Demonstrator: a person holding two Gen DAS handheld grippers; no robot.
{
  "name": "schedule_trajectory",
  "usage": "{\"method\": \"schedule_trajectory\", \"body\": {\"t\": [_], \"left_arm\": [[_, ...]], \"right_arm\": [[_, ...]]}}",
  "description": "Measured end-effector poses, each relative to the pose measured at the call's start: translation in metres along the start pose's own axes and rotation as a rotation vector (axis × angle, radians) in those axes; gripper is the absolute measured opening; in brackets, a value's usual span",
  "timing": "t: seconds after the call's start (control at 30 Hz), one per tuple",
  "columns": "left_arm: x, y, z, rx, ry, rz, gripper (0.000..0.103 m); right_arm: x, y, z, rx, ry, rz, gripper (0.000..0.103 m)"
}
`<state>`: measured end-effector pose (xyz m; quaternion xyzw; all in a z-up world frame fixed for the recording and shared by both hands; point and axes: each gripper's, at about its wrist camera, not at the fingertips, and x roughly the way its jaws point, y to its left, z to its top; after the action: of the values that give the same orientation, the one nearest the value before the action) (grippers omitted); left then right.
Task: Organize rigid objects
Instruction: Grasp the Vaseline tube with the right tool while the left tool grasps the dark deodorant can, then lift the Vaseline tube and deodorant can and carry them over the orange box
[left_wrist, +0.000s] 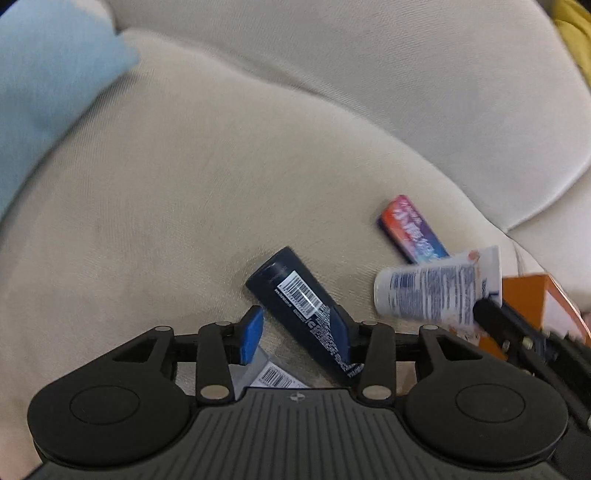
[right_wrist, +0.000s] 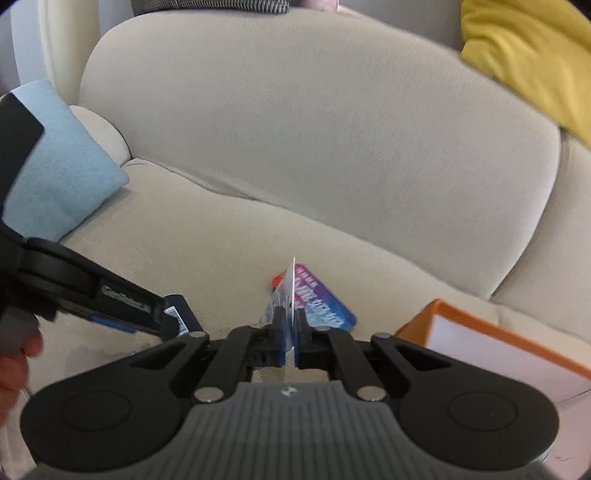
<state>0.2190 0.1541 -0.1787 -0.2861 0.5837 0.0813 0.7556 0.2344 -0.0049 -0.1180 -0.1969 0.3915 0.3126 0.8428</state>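
A dark navy can (left_wrist: 306, 306) with a barcode lies on the beige sofa seat, between the pads of my left gripper (left_wrist: 299, 334). The jaws stand wide around it and do not close on it. My right gripper (right_wrist: 290, 334) is shut on the crimped end of a white tube (left_wrist: 436, 291), held above the seat; in the left wrist view the tube hangs at right. A red, blue and purple box (left_wrist: 412, 230) lies on the seat behind the tube and also shows in the right wrist view (right_wrist: 325, 299).
An orange open box (right_wrist: 498, 343) with a white inside stands at the right on the seat. A grey packet (left_wrist: 266, 373) lies under my left gripper. A light blue cushion (right_wrist: 62, 173) is at the left, a yellow cushion (right_wrist: 528, 55) at the far right.
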Motion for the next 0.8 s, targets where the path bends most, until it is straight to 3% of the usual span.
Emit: {"method": "schedule_trajectory", "body": {"t": [0.17, 0.43, 0.63, 0.8], "left_arm": [[0.019, -0.001, 0.003, -0.062, 0.053, -0.015, 0.049], [0.039, -0.005, 0.004, -0.138, 0.074, -0.014, 0.056], [0.047, -0.021, 0.003, -0.092, 0.058, 0.059, 0.055], [0.035, -0.017, -0.008, -0.063, -0.005, 0.0, 0.047]], "right_arm": [[0.012, -0.004, -0.004, 0.033, 0.005, 0.025, 0.006], [0.031, -0.011, -0.005, 0.055, 0.043, 0.05, 0.013], [0.039, -0.011, -0.003, 0.082, 0.048, 0.052, 0.015], [0.036, -0.008, -0.002, 0.114, 0.037, 0.044, 0.013]]}}
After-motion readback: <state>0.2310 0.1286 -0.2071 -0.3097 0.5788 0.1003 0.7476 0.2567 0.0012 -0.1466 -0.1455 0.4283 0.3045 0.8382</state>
